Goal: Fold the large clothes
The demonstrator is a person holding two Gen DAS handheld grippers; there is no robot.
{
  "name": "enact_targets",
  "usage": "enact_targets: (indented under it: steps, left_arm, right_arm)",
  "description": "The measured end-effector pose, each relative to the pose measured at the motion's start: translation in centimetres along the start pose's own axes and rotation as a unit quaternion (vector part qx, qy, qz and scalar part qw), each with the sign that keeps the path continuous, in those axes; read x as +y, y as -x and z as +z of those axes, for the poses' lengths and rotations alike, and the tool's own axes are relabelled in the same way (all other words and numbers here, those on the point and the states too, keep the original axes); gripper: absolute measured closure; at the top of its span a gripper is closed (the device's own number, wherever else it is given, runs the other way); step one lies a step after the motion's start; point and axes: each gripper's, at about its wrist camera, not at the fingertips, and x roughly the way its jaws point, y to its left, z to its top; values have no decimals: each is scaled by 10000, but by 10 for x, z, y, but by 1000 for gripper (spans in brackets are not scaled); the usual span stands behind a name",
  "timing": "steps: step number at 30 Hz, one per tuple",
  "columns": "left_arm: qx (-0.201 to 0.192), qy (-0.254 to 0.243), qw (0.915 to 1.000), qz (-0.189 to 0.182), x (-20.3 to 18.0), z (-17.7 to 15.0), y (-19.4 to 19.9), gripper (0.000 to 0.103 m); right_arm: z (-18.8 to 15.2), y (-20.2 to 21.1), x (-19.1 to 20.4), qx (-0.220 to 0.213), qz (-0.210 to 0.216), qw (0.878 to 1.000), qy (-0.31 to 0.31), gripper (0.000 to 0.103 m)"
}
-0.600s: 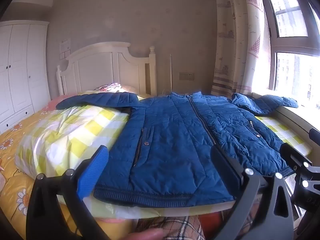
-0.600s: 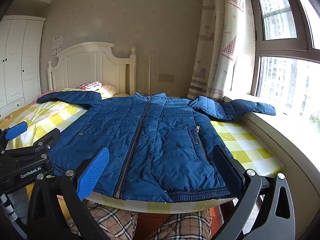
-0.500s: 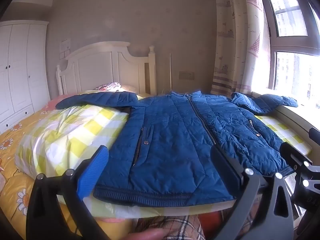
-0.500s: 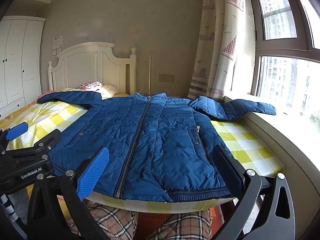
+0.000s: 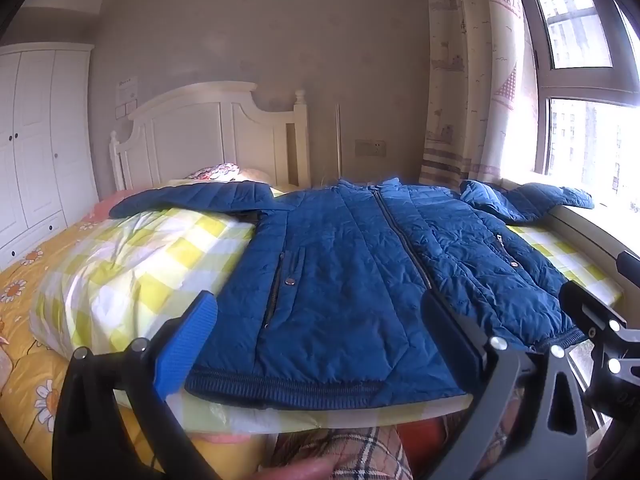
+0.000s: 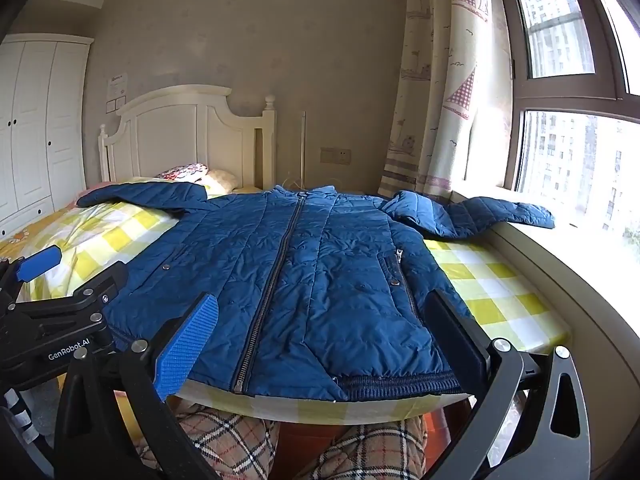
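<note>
A blue quilted jacket [image 5: 360, 272] lies flat and zipped, front up, on a yellow checked sheet [image 5: 132, 256], hem toward me and both sleeves spread out. It also shows in the right wrist view [image 6: 320, 280]. My left gripper [image 5: 320, 340] is open and empty, just short of the hem's left half. My right gripper [image 6: 320, 340] is open and empty, just short of the hem's right half. The right sleeve [image 6: 500, 216] rests on the window sill. The left gripper's body [image 6: 52, 320] shows at the left of the right wrist view.
The bed has a white headboard [image 5: 208, 136] and pillows [image 5: 216, 170] at the far end. A white wardrobe [image 5: 36, 140] stands at the left. A curtain [image 6: 440, 100] and a window sill [image 6: 560, 264] run along the right. The person's plaid-trousered legs [image 6: 360, 452] are below.
</note>
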Motion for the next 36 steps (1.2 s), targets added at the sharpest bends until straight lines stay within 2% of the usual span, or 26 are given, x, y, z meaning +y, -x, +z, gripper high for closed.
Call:
enact_targets:
  steps: [19,28,30,36]
  left_arm:
    - [43,9,10000,-19,-4,-9,1,2]
    - [47,8,10000,-30,-5,-12,1,2]
    - [43,7,10000,-32,-6,-15,3,2]
    - [53,16,10000,-31,-5,-13,2,2]
  right_arm:
    - [-4,2,-1,20,54,10000,-50,4]
    - [-7,7,10,21,51,10000,-36,4]
    - [-4,3,0,20,58,10000,-57,4]
    - [-5,4,2,18,57,10000,-59,4]
